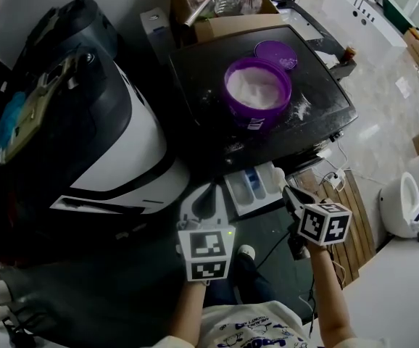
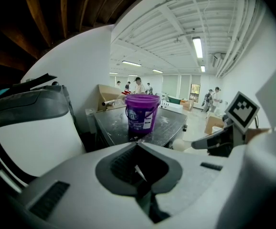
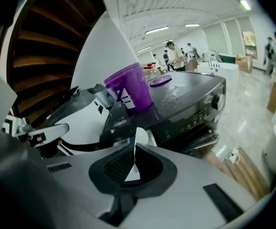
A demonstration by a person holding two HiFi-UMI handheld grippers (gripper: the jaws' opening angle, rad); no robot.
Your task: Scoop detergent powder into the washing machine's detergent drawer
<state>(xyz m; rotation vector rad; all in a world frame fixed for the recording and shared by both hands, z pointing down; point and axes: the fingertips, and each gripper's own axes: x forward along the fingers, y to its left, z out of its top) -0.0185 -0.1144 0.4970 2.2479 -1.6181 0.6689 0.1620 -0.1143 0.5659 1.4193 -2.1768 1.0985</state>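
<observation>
Down low, the washing machine's detergent drawer [image 1: 242, 193] stands pulled out from the front of the machine, its compartments open to the top and a blue insert showing in the middle one. The right claw [image 3: 133, 151] is closed on the thin handle of a white scoop [image 3: 139, 138], which pokes forward past the fingertips. In the head view the scoop's bowl sits at the drawer's right end, just over or touching its rim; which of the two cannot be made out. The left claw [image 2: 138, 151] has its jaws pressed together with nothing between them, and it hangs just left of the drawer's near corner, close beside it but apart from the right claw. Above the drawer, the black washing machine top [image 1: 318, 100] carries the open purple detergent tub [image 1: 257, 93], full of white powder, near its middle. The purple lid [image 1: 275, 54] lies flat behind the tub. Spilled powder [image 1: 300, 107] dusts the surface to the tub's right, towards the front edge. To the left, a white and black appliance [image 1: 122, 136] crowds close to the machine's side, leaving only a narrow gap. A cardboard box [image 1: 217, 6] sits behind the top's far edge. To the right there is open floor, with a slatted wooden board [image 1: 347, 209] beside the right claw.
</observation>
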